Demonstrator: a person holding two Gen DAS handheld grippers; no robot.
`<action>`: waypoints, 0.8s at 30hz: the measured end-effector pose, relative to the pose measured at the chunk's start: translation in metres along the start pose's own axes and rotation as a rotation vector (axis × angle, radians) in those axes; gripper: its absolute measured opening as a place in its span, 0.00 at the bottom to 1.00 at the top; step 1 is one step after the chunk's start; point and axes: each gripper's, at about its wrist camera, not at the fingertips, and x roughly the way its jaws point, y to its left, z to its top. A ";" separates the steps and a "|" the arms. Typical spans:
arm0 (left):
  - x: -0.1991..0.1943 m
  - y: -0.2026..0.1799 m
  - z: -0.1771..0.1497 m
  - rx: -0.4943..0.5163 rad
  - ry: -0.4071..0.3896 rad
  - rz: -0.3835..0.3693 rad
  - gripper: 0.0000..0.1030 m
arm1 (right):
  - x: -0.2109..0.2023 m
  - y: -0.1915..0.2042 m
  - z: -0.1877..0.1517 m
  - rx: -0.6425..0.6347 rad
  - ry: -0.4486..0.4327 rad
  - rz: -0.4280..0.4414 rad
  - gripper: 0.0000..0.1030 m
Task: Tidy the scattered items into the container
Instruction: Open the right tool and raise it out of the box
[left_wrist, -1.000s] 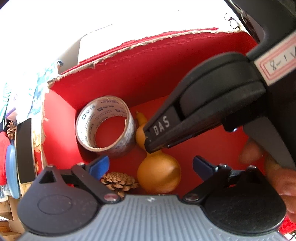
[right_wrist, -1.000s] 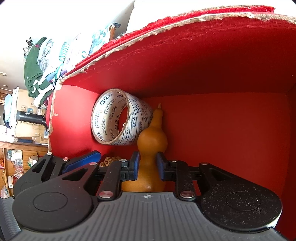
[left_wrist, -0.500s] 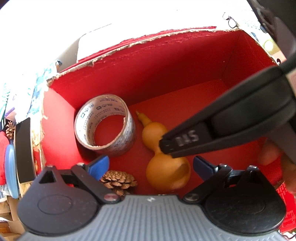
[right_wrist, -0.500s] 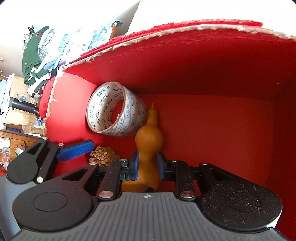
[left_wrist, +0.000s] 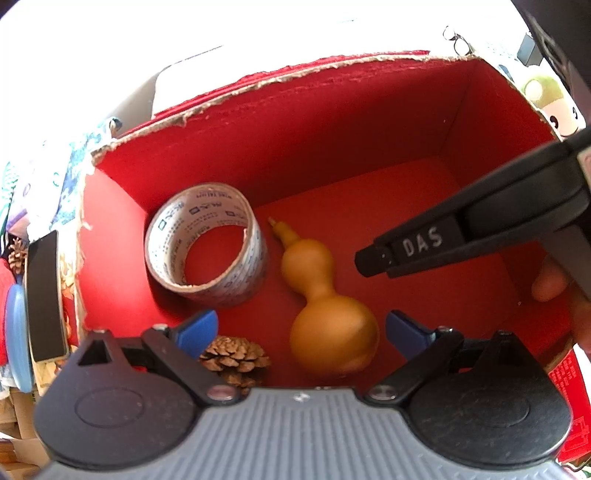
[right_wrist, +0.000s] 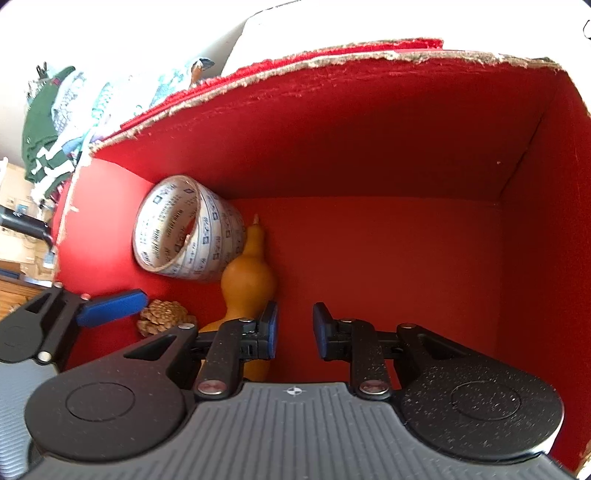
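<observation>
Both grippers hang over an open red cardboard box (left_wrist: 332, 155) with a ragged, torn top edge, and everything of note lies on its floor. A tan bottle gourd (left_wrist: 325, 302) lies on its side near the middle-left, its thin stem end pointing toward the far wall and its fat bulb toward the near side. Just beside it, toward the left wall, a roll of printed packing tape (left_wrist: 207, 254) stands tilted on its edge, touching or nearly touching the gourd's neck (I cannot tell which). A small pinecone (left_wrist: 236, 360) sits in the near-left corner, close to the gourd's bulb. The left gripper (left_wrist: 301, 332) has its blue-padded fingers spread wide, holding nothing, with the pinecone and the gourd's bulb showing between them lower down. The right gripper (right_wrist: 294, 330) has its blue pads parted with a clear gap of red floor between them; the gourd (right_wrist: 247, 280) lies just to the left of its left pad, not between the two. From the left camera the right tool's black body reaches in from the right, with a fingertip of the person's hand (left_wrist: 554, 280) behind it. Outside the box, a second pinecone (left_wrist: 16, 254) lies at the far left.
</observation>
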 end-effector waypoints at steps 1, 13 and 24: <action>-0.001 -0.001 -0.001 -0.004 -0.004 -0.002 0.96 | 0.000 0.001 0.000 -0.003 -0.003 0.000 0.22; -0.033 0.112 -0.044 -0.043 -0.068 0.016 0.97 | -0.001 -0.011 -0.005 0.039 -0.038 0.051 0.21; 0.021 0.145 0.045 -0.155 -0.130 0.051 0.97 | 0.003 -0.007 -0.003 0.023 -0.035 0.083 0.21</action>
